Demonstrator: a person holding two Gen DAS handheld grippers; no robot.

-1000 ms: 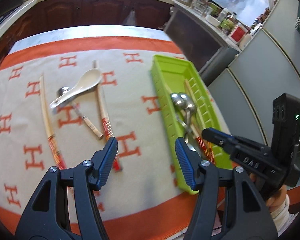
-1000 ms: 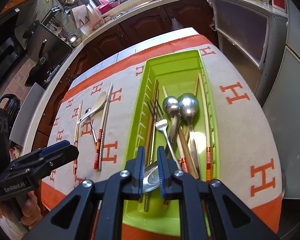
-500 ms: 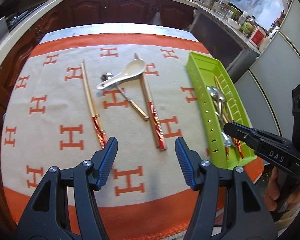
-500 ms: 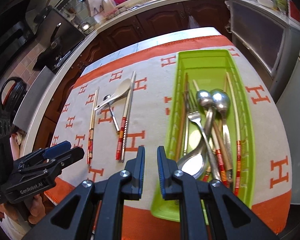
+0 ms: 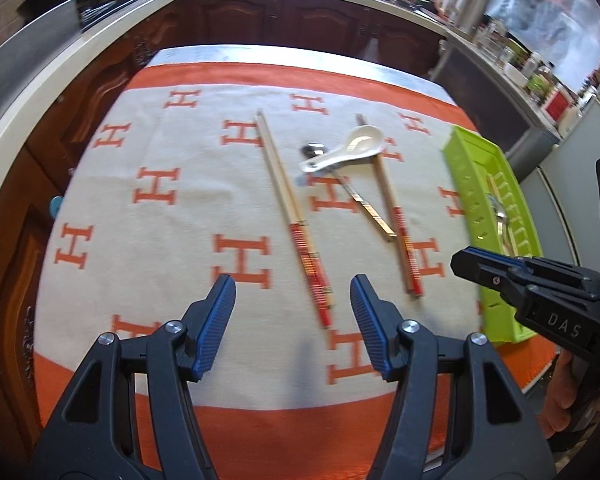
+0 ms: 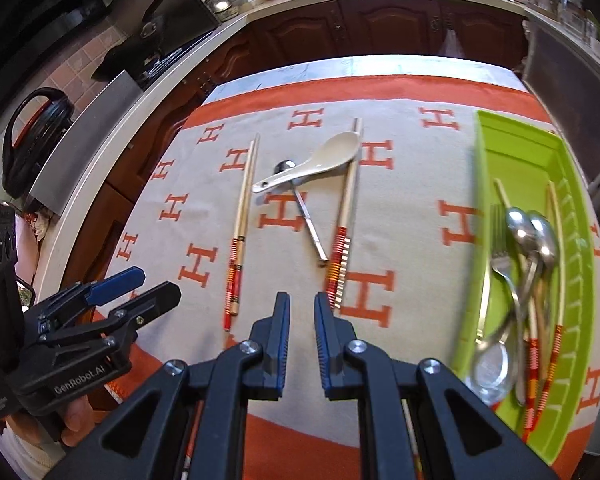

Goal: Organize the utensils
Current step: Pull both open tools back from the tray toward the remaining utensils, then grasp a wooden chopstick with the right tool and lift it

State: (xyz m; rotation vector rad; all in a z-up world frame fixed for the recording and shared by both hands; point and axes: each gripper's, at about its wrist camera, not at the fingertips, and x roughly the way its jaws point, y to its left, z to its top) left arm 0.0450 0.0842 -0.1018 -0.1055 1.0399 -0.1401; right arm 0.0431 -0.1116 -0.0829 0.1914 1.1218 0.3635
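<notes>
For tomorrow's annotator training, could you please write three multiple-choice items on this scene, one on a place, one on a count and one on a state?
1. Where does the white ceramic spoon lie?
A. in the green tray
B. on the cloth, across a metal spoon and a chopstick pair
C. between the left gripper's fingers

2. How many chopstick pairs lie on the cloth outside the green tray?
A. none
B. two
C. five

3. How does the right gripper stand?
A. jaws narrowly apart, holding nothing
B. clamped on a fork
C. clamped on the tray's rim

Key: 1 B, its bowl rests over the right chopstick pair and its handle crosses the metal spoon. 2 B, the right pair and the left chopstick pair are the only ones on the cloth. 3 A, only cloth shows through the slim gap.
</notes>
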